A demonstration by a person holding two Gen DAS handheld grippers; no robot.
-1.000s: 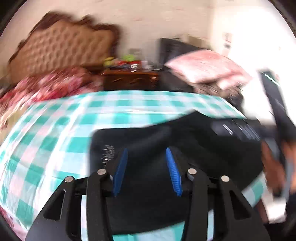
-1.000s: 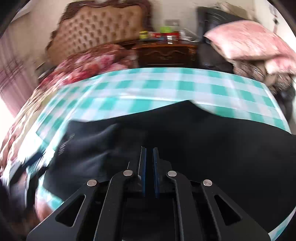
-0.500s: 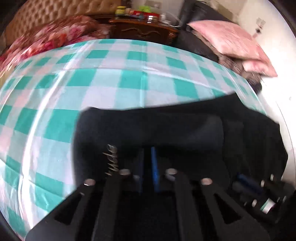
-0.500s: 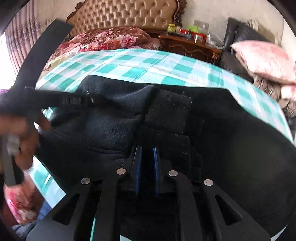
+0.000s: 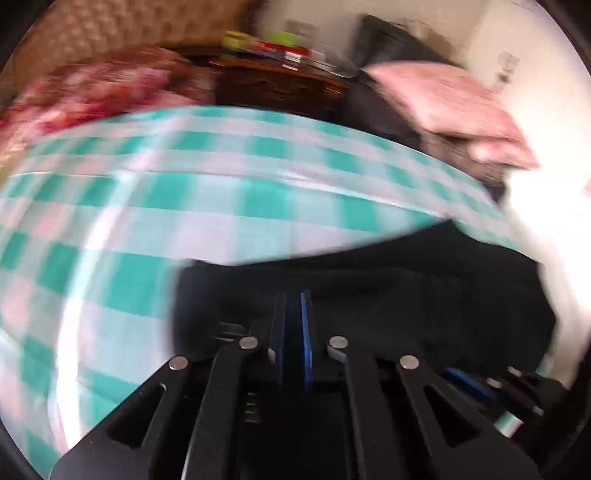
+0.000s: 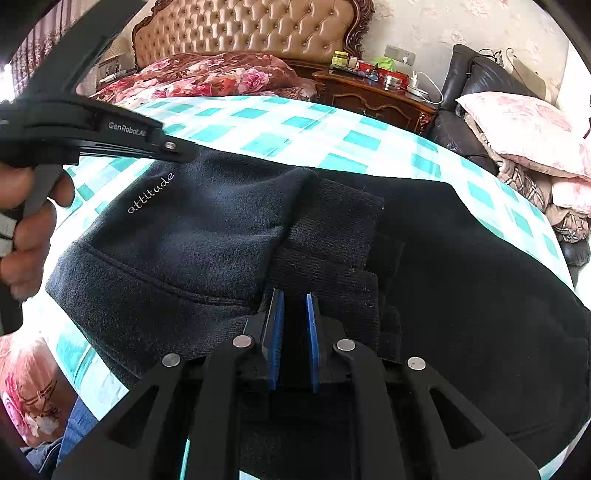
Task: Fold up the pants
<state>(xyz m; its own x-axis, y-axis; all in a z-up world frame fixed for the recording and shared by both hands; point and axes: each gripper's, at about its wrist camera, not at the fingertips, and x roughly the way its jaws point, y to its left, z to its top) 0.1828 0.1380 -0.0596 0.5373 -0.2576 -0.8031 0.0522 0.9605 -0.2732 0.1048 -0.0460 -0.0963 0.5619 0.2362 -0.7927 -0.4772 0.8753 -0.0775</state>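
Black fleece pants (image 6: 207, 229) with white "attitude" lettering lie bunched on the checked tablecloth (image 6: 266, 129). They also show in the blurred left wrist view (image 5: 406, 295). My right gripper (image 6: 294, 299) is nearly shut, its blue pads pinching the ribbed waistband (image 6: 332, 236). My left gripper (image 5: 293, 295) is shut on a fold of the pants. The left gripper's black body (image 6: 92, 136) also shows in the right wrist view, at the pants' far left edge. The right gripper shows low right in the left wrist view (image 5: 480, 387).
A teal and white checked cloth covers the table (image 5: 184, 206). Behind stand a tufted headboard (image 6: 251, 29), a floral bedspread (image 6: 207, 77), a cluttered wooden nightstand (image 6: 373, 96) and a black sofa with pink pillows (image 6: 524, 125).
My left gripper went from open to shut on the pants and is moving fast, blurring its view. My right gripper stays clamped on the waistband, the pants drawn closer.
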